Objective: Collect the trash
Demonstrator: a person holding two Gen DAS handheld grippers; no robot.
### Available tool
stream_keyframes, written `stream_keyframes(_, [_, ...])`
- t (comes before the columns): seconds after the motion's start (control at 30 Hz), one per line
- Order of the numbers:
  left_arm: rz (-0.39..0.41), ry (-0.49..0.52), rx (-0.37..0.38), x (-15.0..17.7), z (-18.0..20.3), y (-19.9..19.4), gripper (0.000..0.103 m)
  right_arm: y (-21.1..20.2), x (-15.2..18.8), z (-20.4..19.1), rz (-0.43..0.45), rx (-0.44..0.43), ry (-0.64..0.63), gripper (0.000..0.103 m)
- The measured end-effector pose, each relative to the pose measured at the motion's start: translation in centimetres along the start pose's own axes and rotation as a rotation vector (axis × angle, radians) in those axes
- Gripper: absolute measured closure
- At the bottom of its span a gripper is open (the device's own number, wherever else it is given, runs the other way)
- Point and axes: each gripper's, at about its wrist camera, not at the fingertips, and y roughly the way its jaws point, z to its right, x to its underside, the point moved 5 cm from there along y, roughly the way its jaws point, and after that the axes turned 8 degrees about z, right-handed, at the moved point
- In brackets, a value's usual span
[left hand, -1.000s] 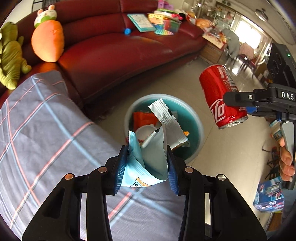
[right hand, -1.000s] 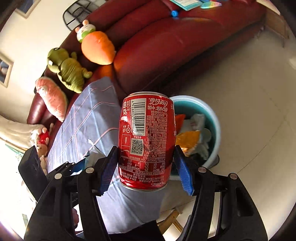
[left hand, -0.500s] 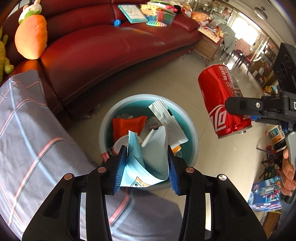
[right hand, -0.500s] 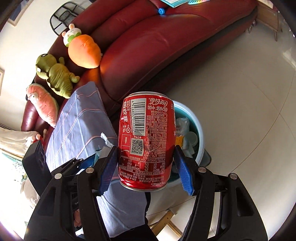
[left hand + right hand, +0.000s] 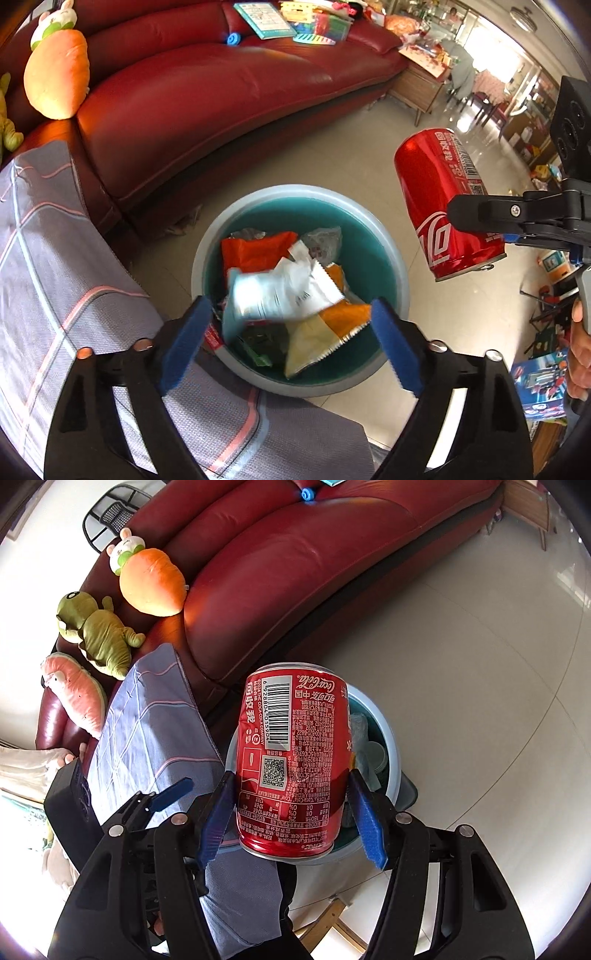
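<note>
Item, left claw [image 5: 286,341]: jaws have just been opening and now stand wide with nothing between the pads; the pale wrapper [image 5: 275,293], blurred, lies free in the mouth of the bin [image 5: 400,280], over orange and yellow packets. Item, right claw [image 5: 291,810]: closed on the red can [image 5: 293,753], pads against its lower sides, can upright in that view with barcode and printed panel facing the camera. Position of the can: in the left wrist view it hangs off to one side of the bin's rim, above bare floor [image 5: 332,155], not over the opening; in the right wrist view the bin shows partly behind it. Risk, judged: released from here the can likely strikes the rim or floor and rolls, perhaps toward the red sofa [image 5: 221,81]; cause, its offset from the opening; the heaped packets might also bounce it out. Pose: both claws point steeply downward toward the bin; left one centred over it above checked cloth [image 5: 55,277]; a hand [image 5: 578,350] grips the right claw's handle at the frame edge.
</note>
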Motion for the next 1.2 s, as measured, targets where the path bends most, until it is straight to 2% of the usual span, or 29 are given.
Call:
stream_keyframes(0.2, [-0.011,-0.011,0.002,0.4,-0.4,-0.9,0.011,0.6,0.0,0.1,-0.010,0.015,-0.010,0.045])
stream_keyframes(0.5, [0.014,-0.064,-0.038,2.0,-2.0,-3.5,0.007,2.5,0.5,0.4,-0.042,0.071,-0.021,0.044])
stream_keyframes(0.6, [0.007,-0.087,-0.055,2.4,-2.6,-3.8,0.007,2.9,0.9,0.1,-0.055,0.072,-0.021,0.034])
stream_keyframes(0.93, [0.018,-0.128,-0.097,3.2,-3.0,-6.0,0.006,1.7,2.0,-2.4,-0.053,0.072,-0.101,0.025])
stream_keyframes(1.2, [0.030,-0.158,-0.136,4.5,-3.1,-8.5,0.006,-0.8,4.6,-4.1,-0.043,0.079,-0.182,0.013])
